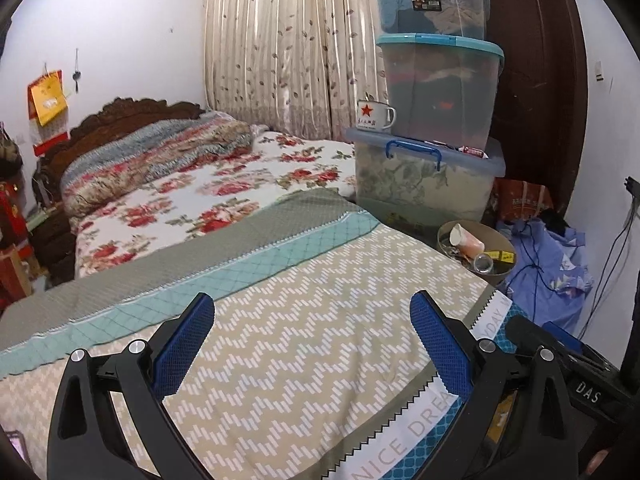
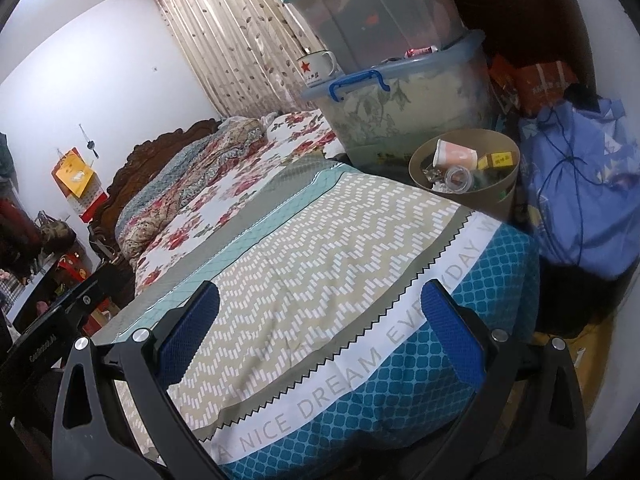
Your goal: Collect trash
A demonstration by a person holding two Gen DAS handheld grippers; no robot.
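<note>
I am holding both claws over the foot end of the bed, above the zigzag-patterned cover. My left gripper is standing wide apart, its blue pads gripping nothing, and my right gripper is spread just as wide and is likewise carrying nothing.

The trash bin, a round tan tub, is sitting off the far right corner of the bed, just beside the cover's edge. It is holding a pale pink paper cup lying on its side, a clear plastic bottle with its mouth facing me, a small yellow box, and some crumpled bits I cannot make out. From the left wrist view the same bin is showing past the bed's right edge.

Just behind the bin, clear storage boxes are stacked, with a white enamel mug bearing a red star resting on the lowest lid. A blue cloth bundle is lying to the right of the bin.
</note>
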